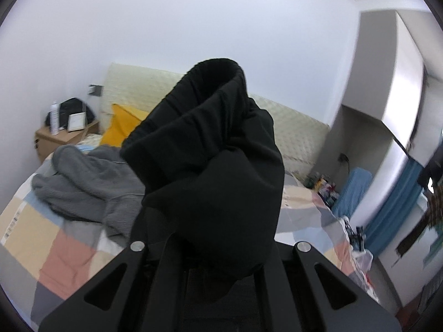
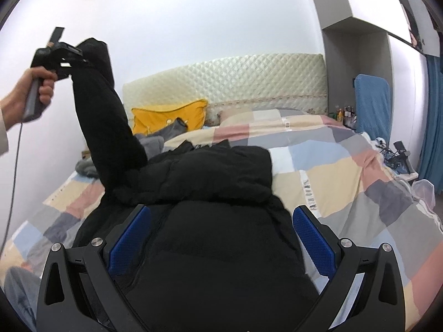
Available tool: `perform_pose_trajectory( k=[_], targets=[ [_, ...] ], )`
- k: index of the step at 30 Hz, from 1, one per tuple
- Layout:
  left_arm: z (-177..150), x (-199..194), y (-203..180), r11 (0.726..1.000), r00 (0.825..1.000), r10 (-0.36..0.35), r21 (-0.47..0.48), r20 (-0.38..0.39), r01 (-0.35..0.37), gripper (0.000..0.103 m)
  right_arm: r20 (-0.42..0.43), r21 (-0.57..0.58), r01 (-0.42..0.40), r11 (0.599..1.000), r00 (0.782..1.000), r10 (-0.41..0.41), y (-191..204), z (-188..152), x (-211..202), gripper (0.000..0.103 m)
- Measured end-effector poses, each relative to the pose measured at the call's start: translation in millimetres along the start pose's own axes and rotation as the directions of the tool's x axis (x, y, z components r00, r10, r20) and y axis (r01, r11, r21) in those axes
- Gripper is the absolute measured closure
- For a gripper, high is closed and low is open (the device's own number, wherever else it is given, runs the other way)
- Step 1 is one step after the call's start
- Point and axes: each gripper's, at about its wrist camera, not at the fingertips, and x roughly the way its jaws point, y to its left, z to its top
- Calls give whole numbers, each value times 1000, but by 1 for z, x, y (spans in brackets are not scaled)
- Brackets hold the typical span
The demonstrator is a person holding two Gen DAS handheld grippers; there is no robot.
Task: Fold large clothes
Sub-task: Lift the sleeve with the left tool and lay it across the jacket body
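A black padded jacket (image 2: 210,193) lies on the patchwork bedspread (image 2: 332,171). My left gripper (image 2: 80,61) is shut on the jacket's sleeve (image 2: 105,116) near the cuff and holds it high above the bed's left side. In the left wrist view the sleeve cuff (image 1: 210,144) fills the middle and hides the fingers. My right gripper (image 2: 221,232) is open, its blue pads (image 2: 313,238) spread on either side of the jacket's body, just above it and holding nothing.
A grey fleece garment (image 1: 88,182) lies on the bed's left part near a yellow pillow (image 2: 171,116). A quilted headboard (image 2: 249,83) stands behind. A wooden nightstand (image 1: 63,138) is at the far left. Clutter and a blue chair (image 2: 373,105) stand right of the bed.
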Motion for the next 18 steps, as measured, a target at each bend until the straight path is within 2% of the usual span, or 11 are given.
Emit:
perform_pose_trajectory(
  k=[5,8,13,16,18],
  targets=[
    [-29,34,-58,994,997,-62,83,-38,65,98,28,-12,62,998,998,-62,-17,7,2,0],
    [-50,56,-89,985,991,-110,125,-79,120,98,12,26,65,998,998,-66,-30,6,12,0],
    [-95,97,-134,954,968,-215,186,-131,237,98,-11,85,83,993,997,-83,-45,2,18,0],
    [-121,120,-153,943,953,-246,183,-177,278,98,7,146,101,984,995,-103,-59,0,15,0],
    [-144,134,-169,934,947,-242,215,-213,287,98,3,187,110,976,994,-113,-70,-2,18,0]
  ],
)
